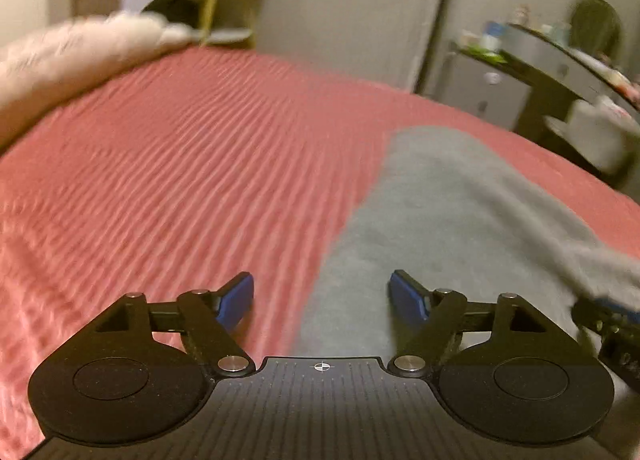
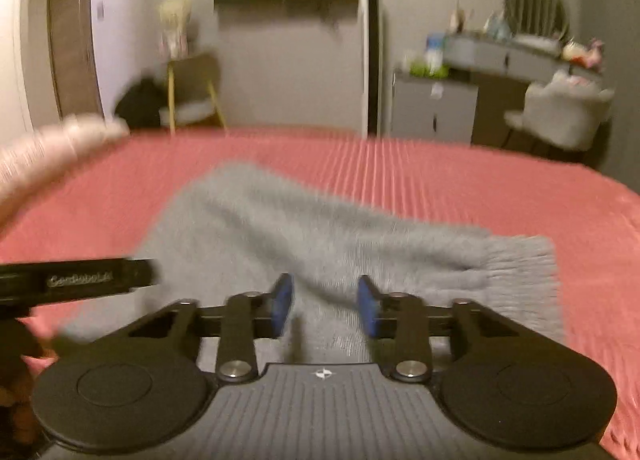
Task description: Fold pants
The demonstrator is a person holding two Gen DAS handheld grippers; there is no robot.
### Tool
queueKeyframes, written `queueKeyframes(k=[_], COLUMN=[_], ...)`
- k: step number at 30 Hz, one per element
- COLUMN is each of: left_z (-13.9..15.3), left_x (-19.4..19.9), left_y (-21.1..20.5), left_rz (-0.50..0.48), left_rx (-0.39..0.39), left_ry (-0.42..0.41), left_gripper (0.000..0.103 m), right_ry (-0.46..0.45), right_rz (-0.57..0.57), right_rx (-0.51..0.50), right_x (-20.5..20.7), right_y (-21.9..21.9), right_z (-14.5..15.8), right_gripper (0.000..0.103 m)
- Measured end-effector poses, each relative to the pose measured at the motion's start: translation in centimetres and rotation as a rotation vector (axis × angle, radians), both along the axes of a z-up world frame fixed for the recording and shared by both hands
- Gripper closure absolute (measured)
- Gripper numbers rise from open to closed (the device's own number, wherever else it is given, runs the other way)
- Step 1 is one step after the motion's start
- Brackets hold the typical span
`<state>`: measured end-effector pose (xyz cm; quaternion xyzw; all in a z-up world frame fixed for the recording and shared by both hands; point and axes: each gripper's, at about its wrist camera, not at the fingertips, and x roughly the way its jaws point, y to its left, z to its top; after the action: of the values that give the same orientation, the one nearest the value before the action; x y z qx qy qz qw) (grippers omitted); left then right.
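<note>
Bed covered in a ribbed pink-red spread, filling the lower half of both views. Fluffy pale blanket bunched at the bed's far left corner. Beyond the bed: grey wall, a yellow-legged chair with a dark bundle beside it on the floor. White upright panel stands near room centre. To the right, a grey cabinet with bottles on top, a cluttered table backed by a round mirror, and a pale furry chair just in front of it. All blurred.

Grey fleece pants, spread apparently flat on the pink bedspread, ribbed cuff at right, blurred
</note>
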<state>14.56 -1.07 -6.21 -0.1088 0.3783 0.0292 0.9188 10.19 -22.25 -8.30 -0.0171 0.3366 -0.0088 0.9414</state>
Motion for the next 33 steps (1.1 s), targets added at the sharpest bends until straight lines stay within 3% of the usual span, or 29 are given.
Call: queueKeyframes(k=[1, 4, 7, 9, 11, 13, 14, 16, 19, 21, 22, 23, 25, 28, 31, 32, 33], left_z=[-0.2, -0.7, -0.6, -0.1, 0.5, 1.3, 1.5, 0.9, -0.7, -0.8, -0.8, -0.9, -1.3, -0.7, 0.9, 1.1, 1.1], left_x=[0.2, 0.4, 0.4, 0.0, -0.5, -1.5, -1.8, -1.4, 0.3, 0.5, 0.6, 0.8, 1.3, 0.3, -2.5, -3.0, -3.6], left_y=[0.6, 1.0, 0.2, -0.3, -0.5, -0.8, -1.2, -1.8, -1.8, -1.6, -1.3, -0.6, 1.1, 1.0, -1.7, -3.2, -4.4], left_rz=[0.021, 0.055, 0.04, 0.031, -0.022, -0.107, -0.144, -0.201, -0.196, -0.132, -0.075, -0.023, 0.047, -0.005, -0.216, -0.284, -0.346], left_rx=[-0.034, -0.031, 0.022, 0.043, -0.001, -0.07, -0.08, -0.091, -0.11, -0.008, 0.041, 0.036, -0.061, -0.11, -0.045, -0.012, 0.022], left_ry=[0.004, 0.007, -0.024, -0.068, -0.14, -0.241, -0.271, -0.239, -0.077, -0.068, -0.057, -0.032, 0.019, -0.036, -0.2, -0.222, -0.221], left_gripper=[0.02, 0.016, 0.016, 0.022, 0.022, 0.019, 0.015, 0.014, 0.015, 0.015, 0.014, 0.014, 0.014, 0.02, 0.012, 0.01, 0.01], right_ry=[0.009, -0.032, -0.046, -0.061, -0.104, -0.087, -0.066, -0.043, -0.062, -0.078, -0.079, -0.084, -0.097, -0.119, -0.151, -0.159, -0.162], right_rz=[-0.021, -0.119, -0.173, -0.184, -0.114, -0.031, -0.02, -0.012, 0.007, -0.011, -0.027, -0.04, -0.066, -0.096, -0.081, -0.052, -0.026], right_rx=[-0.034, -0.083, 0.01, 0.011, 0.074, 0.125, 0.132, 0.12, -0.036, -0.101, -0.125, -0.148, -0.176, -0.111, -0.028, -0.004, 0.019], right_x=[1.0, 2.6, 2.3, 1.1, -2.0, -3.9, -4.4, -5.3, -5.2, -5.3, -5.9, -6.2, -7.3, -8.1, -8.9, -9.4, -10.1], right_y=[-0.4, -2.2, -4.7, -3.7, -2.2, -0.9, -0.6, -0.4, 0.7, 0.7, 0.5, 0.5, 0.5, -0.8, -0.8, -0.6, -0.2], right_z=[-0.7, -1.1, -1.1, -0.4, 0.3, -0.2, -0.6, -1.7, -2.1, -2.3, -2.6, -2.7, -2.5, -1.8, -1.0, -0.8, -0.6], right_gripper=[0.087, 0.103, 0.103, 0.103, 0.096, 0.091, 0.084, 0.082, 0.083, 0.091, 0.101, 0.103, 0.103, 0.102, 0.084, 0.067, 0.059])
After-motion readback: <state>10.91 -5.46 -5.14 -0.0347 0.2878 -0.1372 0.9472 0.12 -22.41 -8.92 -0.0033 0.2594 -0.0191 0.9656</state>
